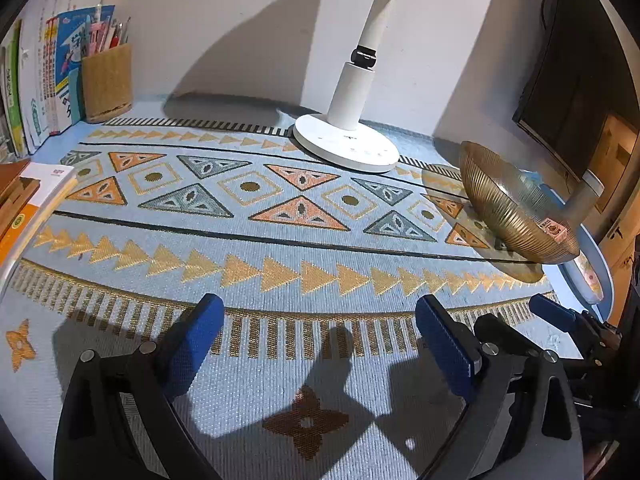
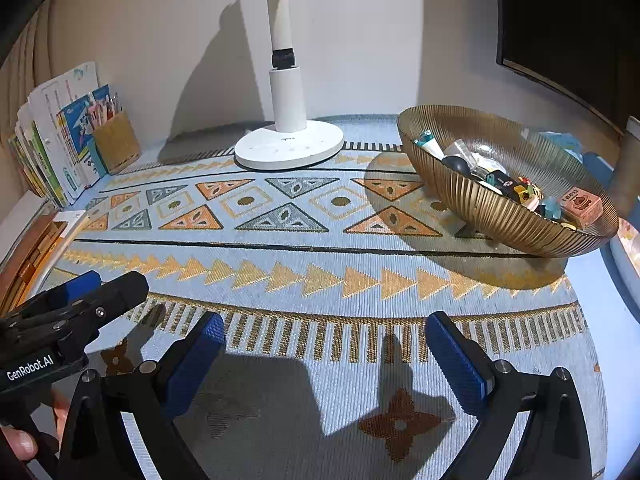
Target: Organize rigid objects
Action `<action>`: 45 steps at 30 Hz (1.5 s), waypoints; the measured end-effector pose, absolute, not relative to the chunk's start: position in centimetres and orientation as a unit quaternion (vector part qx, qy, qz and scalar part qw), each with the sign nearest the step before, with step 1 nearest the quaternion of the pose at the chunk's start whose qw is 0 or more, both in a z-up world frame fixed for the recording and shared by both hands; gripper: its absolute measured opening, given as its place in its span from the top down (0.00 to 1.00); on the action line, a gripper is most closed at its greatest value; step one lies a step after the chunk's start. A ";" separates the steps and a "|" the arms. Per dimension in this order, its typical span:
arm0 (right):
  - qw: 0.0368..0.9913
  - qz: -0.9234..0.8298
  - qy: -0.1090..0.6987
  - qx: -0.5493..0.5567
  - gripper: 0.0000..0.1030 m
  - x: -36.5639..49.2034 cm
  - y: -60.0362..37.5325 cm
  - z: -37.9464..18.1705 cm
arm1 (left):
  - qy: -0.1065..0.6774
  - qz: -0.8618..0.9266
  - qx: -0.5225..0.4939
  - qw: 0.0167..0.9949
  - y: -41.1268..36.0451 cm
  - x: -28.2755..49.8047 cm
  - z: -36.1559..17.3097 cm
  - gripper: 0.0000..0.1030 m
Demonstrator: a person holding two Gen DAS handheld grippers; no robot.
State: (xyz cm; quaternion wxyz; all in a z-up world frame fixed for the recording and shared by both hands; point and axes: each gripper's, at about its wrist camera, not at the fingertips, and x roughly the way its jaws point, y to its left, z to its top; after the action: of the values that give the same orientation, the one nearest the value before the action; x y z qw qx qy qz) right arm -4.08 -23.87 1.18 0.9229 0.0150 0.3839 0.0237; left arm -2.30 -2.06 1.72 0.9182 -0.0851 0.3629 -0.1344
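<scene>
A ribbed gold bowl point(image 2: 472, 200) stands at the right of the patterned mat and holds several small objects, among them a pink box point(image 2: 582, 206), a white tube and small figures. In the left wrist view the same bowl point(image 1: 504, 216) shows at the right with the pink box point(image 1: 554, 229) on its rim. My left gripper point(image 1: 318, 330) is open over the mat's near edge, nothing between its fingers. My right gripper point(image 2: 324, 344) is open too, empty, and also hovers over the near edge. The left gripper point(image 2: 76, 300) appears at the left of the right wrist view.
A white lamp base point(image 2: 290, 146) stands at the back centre. A woven pen holder point(image 1: 107, 82) and upright books point(image 1: 40, 80) fill the back left corner. More books point(image 1: 24, 204) lie at the left edge. A dark monitor point(image 1: 576, 92) stands at the right.
</scene>
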 end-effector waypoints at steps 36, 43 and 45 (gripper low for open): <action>0.918 0.028 0.396 0.019 0.02 -3.9 -23.8 1.0 | 0.372 -0.138 -0.095 0.913 -2.1 -2.2 1.5 0.04; 0.916 0.025 0.399 0.024 0.02 -3.9 -23.8 0.9 | 0.374 -0.136 -0.096 0.912 -2.2 -2.2 1.4 0.04; 0.916 0.025 0.400 0.024 0.02 -3.8 -23.8 0.9 | 0.377 -0.129 -0.092 0.912 -2.3 -2.1 1.3 0.04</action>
State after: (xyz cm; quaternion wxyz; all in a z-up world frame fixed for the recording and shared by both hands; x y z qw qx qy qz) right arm -3.79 -23.82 0.94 0.9157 0.0244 0.4004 0.0253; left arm -2.11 -2.27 1.31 0.9123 -0.0925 0.3775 -0.1290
